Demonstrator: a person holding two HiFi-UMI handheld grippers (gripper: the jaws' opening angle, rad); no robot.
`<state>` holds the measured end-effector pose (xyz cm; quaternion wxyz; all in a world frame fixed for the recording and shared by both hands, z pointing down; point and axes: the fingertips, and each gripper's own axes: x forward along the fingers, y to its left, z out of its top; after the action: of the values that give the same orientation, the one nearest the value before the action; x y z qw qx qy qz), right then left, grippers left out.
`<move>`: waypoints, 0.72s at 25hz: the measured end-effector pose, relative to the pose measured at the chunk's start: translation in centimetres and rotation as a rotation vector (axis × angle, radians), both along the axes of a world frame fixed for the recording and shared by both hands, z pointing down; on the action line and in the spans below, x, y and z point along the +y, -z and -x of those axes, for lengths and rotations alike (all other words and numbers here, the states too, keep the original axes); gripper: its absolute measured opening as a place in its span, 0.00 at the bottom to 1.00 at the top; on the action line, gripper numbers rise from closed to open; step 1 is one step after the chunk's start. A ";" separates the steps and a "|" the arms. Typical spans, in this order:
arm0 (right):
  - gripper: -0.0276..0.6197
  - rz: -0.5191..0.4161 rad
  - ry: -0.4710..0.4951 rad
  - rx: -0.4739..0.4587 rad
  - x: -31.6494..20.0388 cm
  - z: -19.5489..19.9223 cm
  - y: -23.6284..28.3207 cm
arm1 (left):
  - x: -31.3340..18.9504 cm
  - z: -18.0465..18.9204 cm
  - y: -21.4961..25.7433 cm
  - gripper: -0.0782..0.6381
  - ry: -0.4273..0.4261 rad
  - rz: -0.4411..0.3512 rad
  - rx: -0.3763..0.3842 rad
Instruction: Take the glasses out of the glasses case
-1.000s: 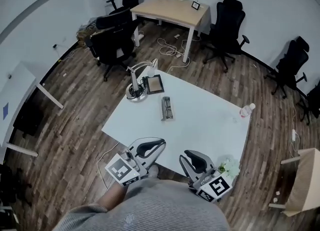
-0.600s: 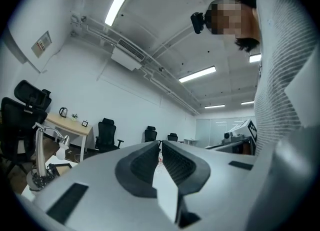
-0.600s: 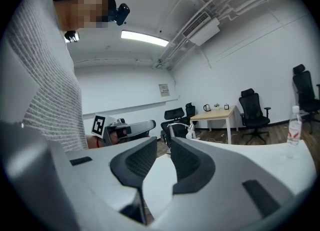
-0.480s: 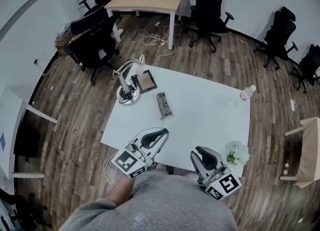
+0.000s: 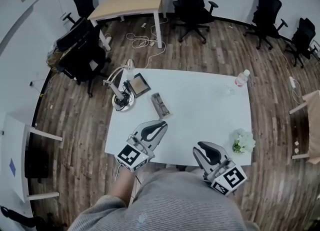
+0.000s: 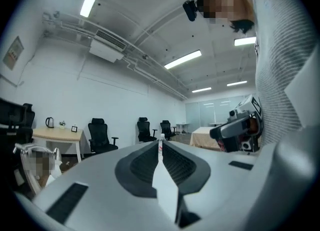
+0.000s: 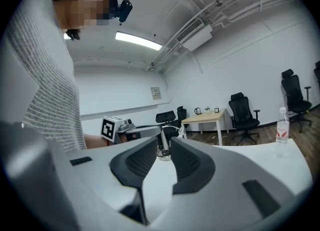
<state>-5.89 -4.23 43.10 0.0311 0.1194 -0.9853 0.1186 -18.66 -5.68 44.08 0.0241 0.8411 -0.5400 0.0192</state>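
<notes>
The glasses case (image 5: 161, 104) lies on the white table (image 5: 210, 110), a dark oblong to the left of the middle, and I cannot tell whether it is open or what it holds. My left gripper (image 5: 161, 124) hovers over the near edge, just short of the case, with its jaws together and nothing between them (image 6: 160, 144). My right gripper (image 5: 200, 146) hangs at the front edge further right, well away from the case. Its jaws (image 7: 165, 142) stand a narrow gap apart and are empty.
A desk lamp (image 5: 119, 89) and a small framed panel (image 5: 138, 85) stand at the table's far left corner. A water bottle (image 5: 242, 78) is at the far right corner and white flowers (image 5: 243, 141) at the near right. Office chairs (image 5: 80, 55) and a wooden desk (image 5: 131, 2) stand beyond.
The head view has swung, so the table now sits squarer in the frame. Both grippers stay at the near edge and the case has not moved on the table.
</notes>
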 end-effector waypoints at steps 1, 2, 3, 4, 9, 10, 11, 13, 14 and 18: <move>0.16 -0.001 -0.003 -0.001 0.0 -0.1 0.0 | -0.4 0.2 -0.3 0.13 -0.016 0.006 -0.049; 0.16 -0.002 -0.005 -0.002 0.0 -0.1 -0.1 | -0.7 0.5 -0.5 0.13 -0.034 0.008 -0.102; 0.16 -0.002 -0.008 -0.003 0.0 0.0 -0.1 | -1.2 0.7 -0.7 0.14 -0.053 0.011 -0.160; 0.16 -0.002 -0.010 -0.002 0.1 -0.1 -0.2 | -1.6 1.0 -1.0 0.14 -0.073 0.020 -0.222; 0.16 0.000 -0.029 -0.004 0.1 -0.7 -0.3 | -3.7 2.2 -3.7 0.22 -0.176 0.085 -0.511; 0.16 0.003 -0.036 -0.004 0.0 -0.8 -0.4 | -4.1 2.4 -4.2 0.23 -0.196 0.094 -0.564; 0.16 0.005 -0.042 -0.005 -0.1 -0.9 -0.4 | -4.5 2.6 -4.7 0.23 -0.218 0.102 -0.615; 0.16 0.007 -0.052 -0.003 -0.3 -1.0 -0.5 | -5.2 2.7 -5.9 0.23 -0.274 0.121 -0.715; 0.16 0.008 -0.056 -0.003 -0.3 -1.1 -0.6 | -5.4 2.7 -6.6 0.23 -0.308 0.131 -0.761; 0.16 0.006 -0.072 0.008 -0.7 -1.1 -1.0 | -6.5 2.7 -9.3 0.23 -0.447 0.164 -0.909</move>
<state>-4.77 -4.89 44.11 0.0311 0.1551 -0.9799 0.1218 -21.40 -12.14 53.37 -0.1521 0.8379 -0.2997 0.4301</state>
